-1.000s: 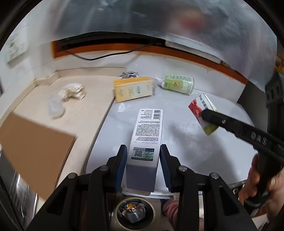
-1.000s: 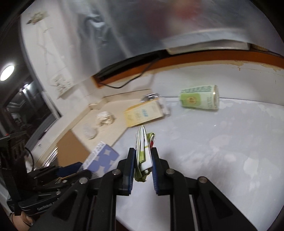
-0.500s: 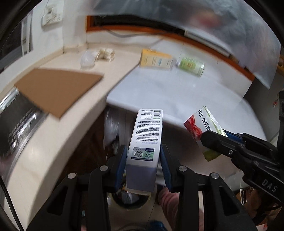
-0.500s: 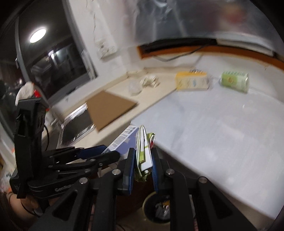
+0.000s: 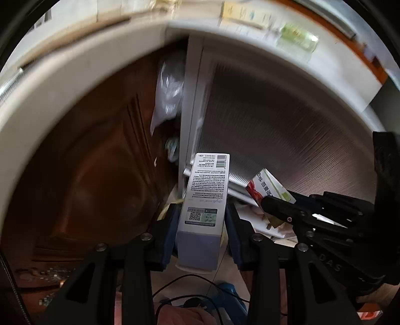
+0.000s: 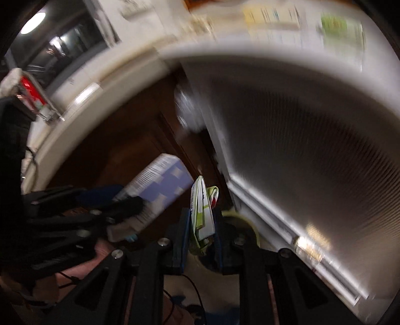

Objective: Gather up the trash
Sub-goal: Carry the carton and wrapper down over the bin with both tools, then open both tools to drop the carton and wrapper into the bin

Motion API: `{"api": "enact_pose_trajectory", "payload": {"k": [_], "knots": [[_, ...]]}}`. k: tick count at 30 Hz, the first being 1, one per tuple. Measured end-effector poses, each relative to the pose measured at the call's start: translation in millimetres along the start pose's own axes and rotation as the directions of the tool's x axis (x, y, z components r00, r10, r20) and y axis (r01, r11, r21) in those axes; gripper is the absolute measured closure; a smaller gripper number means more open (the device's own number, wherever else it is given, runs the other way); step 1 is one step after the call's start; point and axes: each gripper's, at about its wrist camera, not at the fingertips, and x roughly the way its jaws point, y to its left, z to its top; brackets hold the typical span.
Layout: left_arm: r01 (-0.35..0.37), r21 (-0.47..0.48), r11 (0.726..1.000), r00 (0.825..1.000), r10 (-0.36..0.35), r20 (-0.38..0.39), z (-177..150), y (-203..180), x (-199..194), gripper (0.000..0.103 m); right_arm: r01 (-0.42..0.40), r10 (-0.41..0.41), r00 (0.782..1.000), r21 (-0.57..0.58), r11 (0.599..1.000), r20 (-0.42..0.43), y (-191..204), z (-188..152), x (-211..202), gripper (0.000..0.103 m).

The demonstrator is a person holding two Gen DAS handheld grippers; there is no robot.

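We hold two pieces of trash below counter edge (image 5: 82, 57); neither binned yet. Yellow box (image 5: 246, 13) and green can (image 5: 297, 37) remain on countertop, left to collect. Left gripper (image 5: 201, 225) clenched on tall white box (image 5: 205, 200). Right gripper (image 6: 201, 225) clenched on flattened green-white wrapper (image 6: 201, 207). Round bin (image 6: 246, 228) sits just beyond right fingers, mostly hidden. Brown cabinet door (image 5: 100, 162) left, ribbed grey panel (image 5: 287, 120) right; cable (image 5: 185, 282) on floor. Grippers close together, may crowd each other over bin.

My left gripper (image 5: 200, 230) squeezes a tall box (image 5: 207, 197) and my right gripper (image 6: 201, 230) pinches a flat packet (image 6: 202, 207) (both point steeply down, side by side).
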Motion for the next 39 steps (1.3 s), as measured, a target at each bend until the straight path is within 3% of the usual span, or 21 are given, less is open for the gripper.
{"api": "enact_pose_trajectory", "payload": {"k": [6,14,19,30,36,39], "knots": [[-0.008,-0.041,0.999,0.998,0.005,-0.066,-8,15,54,0.067,0.063,-0.063,0.993,-0.003,0.998,-0.095,-13,-21,51,0.085],[0.029,-0.101,0.994,0.987,-0.045,-0.154,-16,32,113,0.067,0.069,-0.065,0.984,0.018,0.997,-0.165,-22,-27,96,0.081],[0.004,-0.095,0.995,0.975,-0.025,-0.220,-18,30,151,0.067,0.072,-0.060,0.972,0.046,0.996,-0.226,-31,-28,126,0.079],[-0.021,-0.072,0.997,0.954,-0.002,-0.300,-19,34,206,0.066,0.076,-0.055,0.962,0.068,0.995,-0.269,-44,-29,173,0.070],[-0.019,-0.074,0.997,0.947,-0.006,-0.320,-20,38,217,0.066,0.071,-0.044,0.957,0.083,0.994,-0.288,-53,-33,187,0.068],[-0.014,-0.074,0.997,0.944,-0.011,-0.329,-20,41,218,0.066,0.080,-0.050,0.951,0.088,0.993,-0.305,-57,-33,192,0.061]]}}
